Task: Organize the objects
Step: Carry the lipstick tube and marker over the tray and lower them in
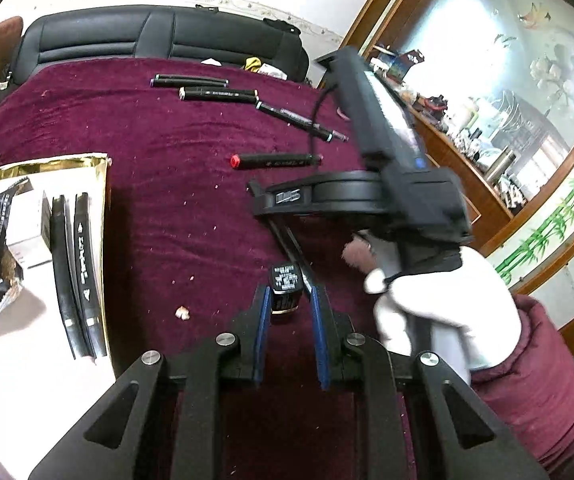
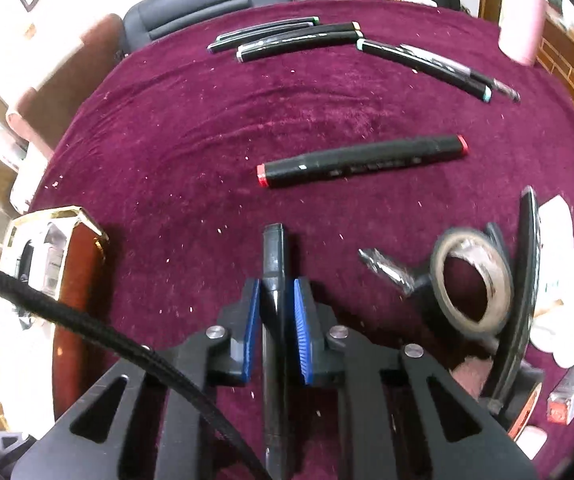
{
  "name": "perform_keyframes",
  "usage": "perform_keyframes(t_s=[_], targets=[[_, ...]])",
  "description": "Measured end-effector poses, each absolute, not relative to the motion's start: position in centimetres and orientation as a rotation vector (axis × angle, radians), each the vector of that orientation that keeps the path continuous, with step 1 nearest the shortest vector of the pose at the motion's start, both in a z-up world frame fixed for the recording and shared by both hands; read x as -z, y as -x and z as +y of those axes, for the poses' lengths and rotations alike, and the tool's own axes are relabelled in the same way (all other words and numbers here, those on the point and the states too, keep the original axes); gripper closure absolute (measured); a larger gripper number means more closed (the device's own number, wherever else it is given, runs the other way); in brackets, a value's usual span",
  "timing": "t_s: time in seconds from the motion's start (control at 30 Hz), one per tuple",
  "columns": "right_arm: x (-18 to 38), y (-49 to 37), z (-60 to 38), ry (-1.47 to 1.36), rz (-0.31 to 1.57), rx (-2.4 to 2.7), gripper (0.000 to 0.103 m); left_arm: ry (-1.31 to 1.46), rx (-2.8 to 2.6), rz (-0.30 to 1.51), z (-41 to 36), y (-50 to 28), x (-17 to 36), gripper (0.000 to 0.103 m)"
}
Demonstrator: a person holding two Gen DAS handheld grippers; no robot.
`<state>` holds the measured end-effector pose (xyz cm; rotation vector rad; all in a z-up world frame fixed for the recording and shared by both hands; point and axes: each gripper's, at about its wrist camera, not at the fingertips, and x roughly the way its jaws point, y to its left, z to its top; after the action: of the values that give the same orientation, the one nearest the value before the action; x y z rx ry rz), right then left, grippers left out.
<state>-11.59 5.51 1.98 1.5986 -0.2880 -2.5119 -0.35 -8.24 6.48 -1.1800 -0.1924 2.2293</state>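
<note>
In the left wrist view my left gripper [image 1: 289,308] has its blue pads closed on a short-looking black marker [image 1: 285,290], seen end-on with white print on its cap. In the right wrist view my right gripper [image 2: 278,292] is shut on another black marker [image 2: 273,256], which runs lengthwise between the pads just over the maroon cloth. A red-capped marker [image 2: 363,162] lies loose ahead of it. Several more markers [image 2: 299,38] lie at the far side. Two markers [image 1: 81,264] rest inside the white, gold-rimmed box [image 1: 99,168] at the left.
The right gripper's black body [image 1: 327,192] and a white-gloved hand [image 1: 427,300] crowd the space right of my left gripper. A tape roll [image 2: 471,280], a curved black piece [image 2: 527,280] and tissues lie at the right. A black seat back [image 1: 159,32] borders the far edge.
</note>
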Motion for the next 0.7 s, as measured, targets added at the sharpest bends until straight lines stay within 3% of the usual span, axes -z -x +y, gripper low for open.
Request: perform_keyframes(t_s=[0.2,0.4,0.5,0.53,0.57,0.7], targets=[[-1.8,9.6,6.8,-1.557,-0.351,2.479,0.088,1.300,-2.264,-0.143,-6.2,2.5,-4.3,0.086],[-1.6,8.0,6.9,-1.496,-0.299,2.483,0.088,1.390,-2.360,-0.146,-4.5,5.4,-3.0,0.075],[-1.6,7.5,7.1,-1.498,-0.300,2.458,0.089,1.375,-2.382,-0.045,-3.5,5.8,-2.2,0.076],[-1.6,7.3,7.3,-1.492,-0.309,2.444,0.090,1.370,-2.378,-0.035,-3.3,5.7,-2.2,0.085],[-1.6,7.2,7.5,-1.485,-0.330,2.431,0.090,1.371,-2.342,-0.067,-3.4,5.6,-2.0,0.090],[-1.8,6.3,8.8,-1.423,-0.476,2.384,0.090,1.298,-2.301,-0.153,-4.0,4.7,-2.8,0.090]])
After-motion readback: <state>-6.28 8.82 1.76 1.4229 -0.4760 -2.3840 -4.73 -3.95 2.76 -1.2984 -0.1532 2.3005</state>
